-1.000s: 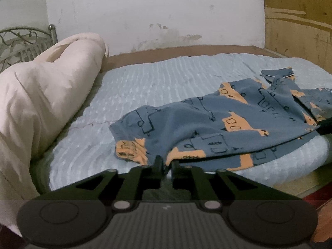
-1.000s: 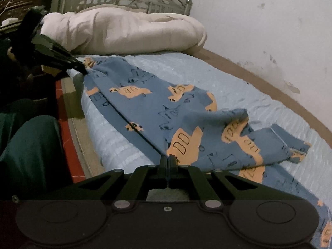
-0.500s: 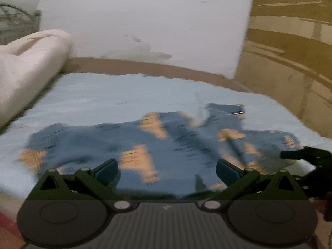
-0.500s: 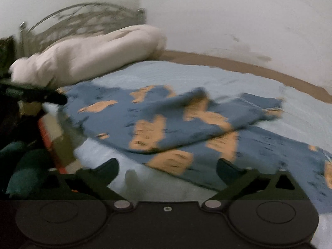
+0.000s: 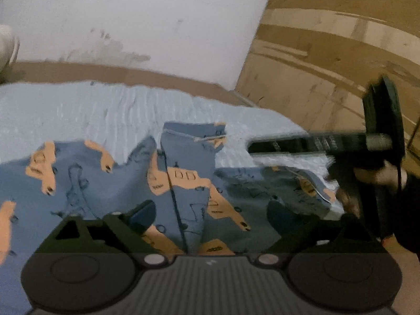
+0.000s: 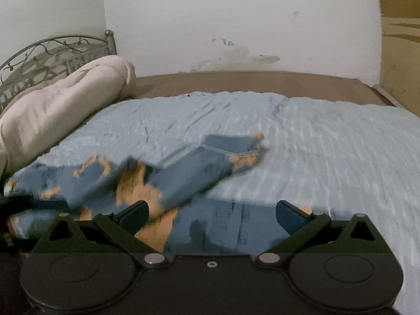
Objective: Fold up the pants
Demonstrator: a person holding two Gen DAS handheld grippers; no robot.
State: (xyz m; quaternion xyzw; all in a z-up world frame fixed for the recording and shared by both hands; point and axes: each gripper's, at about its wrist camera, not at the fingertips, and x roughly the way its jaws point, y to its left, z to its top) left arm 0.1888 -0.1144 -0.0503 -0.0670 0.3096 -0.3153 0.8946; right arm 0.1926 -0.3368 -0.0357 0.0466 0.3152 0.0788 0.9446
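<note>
Blue pants (image 5: 183,183) with orange car prints lie rumpled on the light blue sheet (image 6: 328,144), one leg folded across so its hem (image 6: 231,147) points to the far side. My left gripper (image 5: 210,212) hovers low over the pants; its jaws are closing, far apart, with cloth below them and nothing pinched. My right gripper (image 6: 212,215) stands open above the near part of the pants (image 6: 183,168). In the left wrist view, the right gripper's fingers (image 5: 302,141) reach in from the right, held by a hand (image 5: 378,176).
A rolled cream duvet (image 6: 60,105) lies along the left side by a metal headboard (image 6: 52,50). A brown bed frame (image 6: 249,81) meets the white wall behind. A wooden panel (image 5: 328,65) stands at the right. The sheet's far half is bare.
Both grippers were shut on the pants' near edge a second ago. They have let go, opened wide and swung sideways. The pants now rest on the bed.
</note>
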